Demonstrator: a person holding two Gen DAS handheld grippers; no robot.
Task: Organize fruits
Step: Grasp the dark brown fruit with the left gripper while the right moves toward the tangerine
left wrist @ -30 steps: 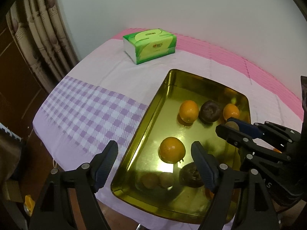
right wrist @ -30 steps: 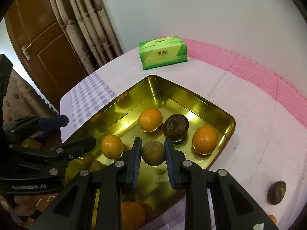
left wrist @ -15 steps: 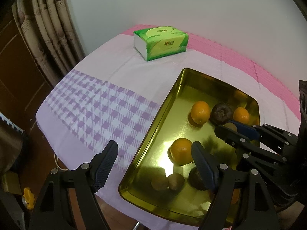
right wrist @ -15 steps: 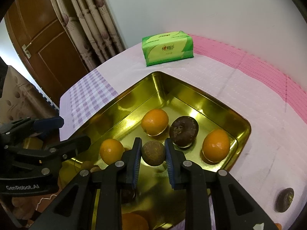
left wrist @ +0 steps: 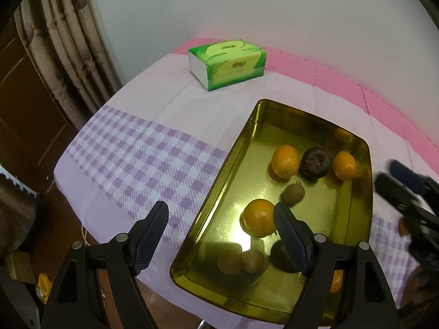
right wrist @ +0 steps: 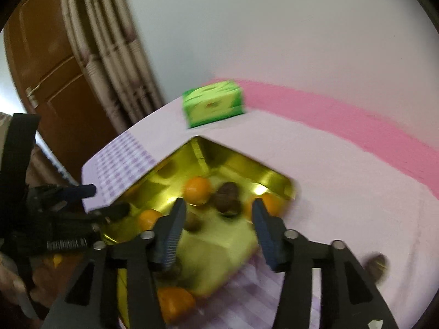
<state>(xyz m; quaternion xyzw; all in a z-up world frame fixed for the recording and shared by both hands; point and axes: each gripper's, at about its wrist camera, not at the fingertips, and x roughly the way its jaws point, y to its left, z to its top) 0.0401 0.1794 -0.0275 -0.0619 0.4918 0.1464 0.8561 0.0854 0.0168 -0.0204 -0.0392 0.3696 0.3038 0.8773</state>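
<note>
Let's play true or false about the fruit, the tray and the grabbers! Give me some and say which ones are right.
1. The right gripper is squeezing a kiwi. False: its jaws are open and empty; a kiwi lies loose in the tray.
2. The left gripper is open. True.
3. The tissue pack sits inside the tray. False: it stands on the cloth, beyond the tray.
4. A dark fruit lies between two oranges at the tray's far end. True.
5. All the fruit is in the tray. False: a dark one still lies on the cloth outside it.
</note>
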